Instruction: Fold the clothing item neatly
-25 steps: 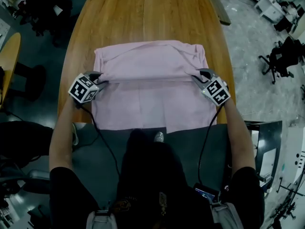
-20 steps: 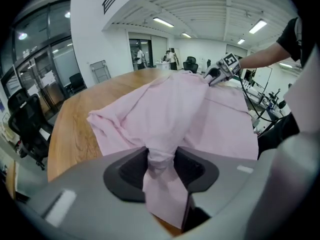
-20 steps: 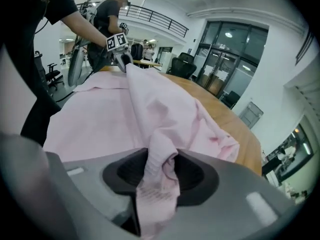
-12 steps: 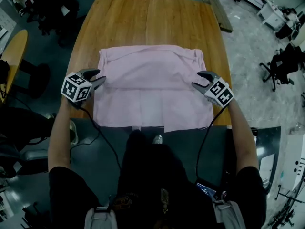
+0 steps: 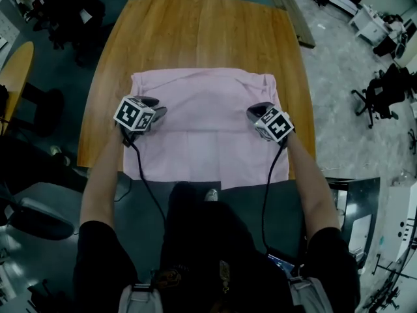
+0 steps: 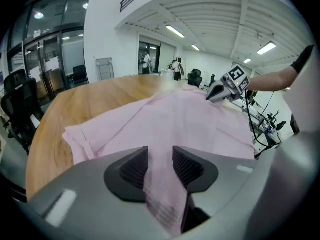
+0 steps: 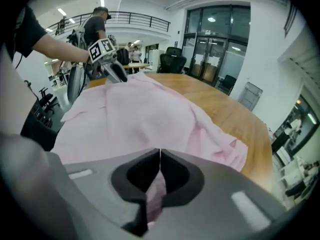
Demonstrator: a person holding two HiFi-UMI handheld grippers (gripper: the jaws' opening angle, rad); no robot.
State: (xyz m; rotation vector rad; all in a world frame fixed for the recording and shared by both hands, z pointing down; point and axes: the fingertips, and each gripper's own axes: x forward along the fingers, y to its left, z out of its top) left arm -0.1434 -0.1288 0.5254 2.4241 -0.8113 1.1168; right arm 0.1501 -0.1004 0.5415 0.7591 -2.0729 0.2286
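Can't see the middle of the near hem of the pink shirt [image 5: 208, 129], hidden behind the dark torso [image 5: 208, 240] at 6 o'clock. Can't tell collar from sleeve in the bunched bit at the far right corner either, too small. Hard to make out either set of jaw tips from above, dark and tucked in beside the marker cubes [image 5: 135, 114].

Reaching in from 6 o'clock with both bare forearms [image 5: 104, 175], a cable [image 5: 146, 188] trailing back off each tool. Got the left gripper [image 5: 158, 107] at about 9 o'clock on the shirt and the right gripper [image 5: 251, 113] at about 3, both tipped steeply down and aimed toward 12. Just been closing the left jaws, with a bunched strip of pink fabric running between the ribbed pads [image 6: 134, 166] and touching both, so pinched. Just snapped the right jaws together as well, meeting on a thin fold of the same fabric, with a bit showing below.

Looking at the shirt spread flat on the near half of the wooden table [image 5: 195, 38], roughly rectangular, with a crosswise line through the middle about level with the grippers, like a doubled-over layer. Near edge hanging slightly past the table edge at 6. Pulled up into a soft ridge at each pinch, going by the gripper views.
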